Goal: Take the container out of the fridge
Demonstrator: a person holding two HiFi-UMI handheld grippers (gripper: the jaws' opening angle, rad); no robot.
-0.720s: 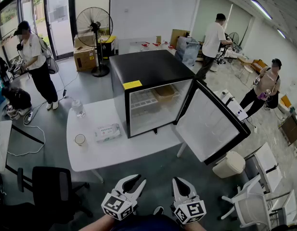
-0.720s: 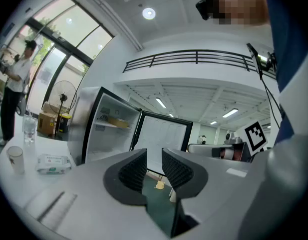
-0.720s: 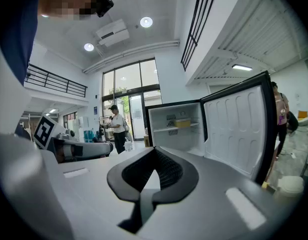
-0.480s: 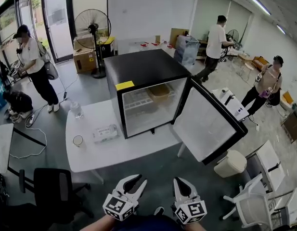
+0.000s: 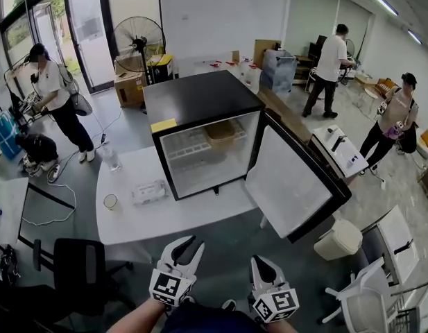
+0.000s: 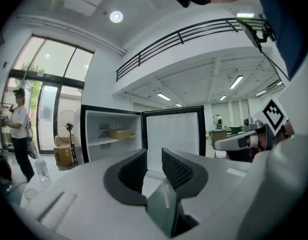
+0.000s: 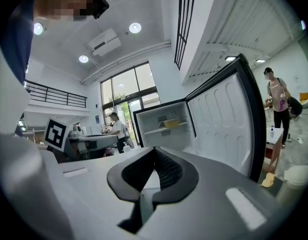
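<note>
A black mini fridge (image 5: 200, 99) stands on the white table (image 5: 144, 224) with its door (image 5: 290, 179) swung open to the right. On its upper shelf sits a tan container (image 5: 220, 132), which also shows in the left gripper view (image 6: 120, 134) and the right gripper view (image 7: 169, 123). Both grippers hang low in front of the table, well short of the fridge. My left gripper (image 5: 188, 245) is open with nothing between its fingers (image 6: 136, 166). My right gripper (image 5: 263, 263) is shut and empty, its tips (image 7: 154, 151) touching.
A pack of wipes (image 5: 150, 191), a cup (image 5: 112, 201) and a water bottle (image 5: 111, 159) are on the table left of the fridge. A black chair (image 5: 82, 269) stands at the near left, a bin (image 5: 338, 240) under the door's right. A fan (image 5: 139, 37) and several people are farther back.
My left gripper has moved a little forward toward the table. The view has shifted slightly, and the person at the back right has stepped rightward.
</note>
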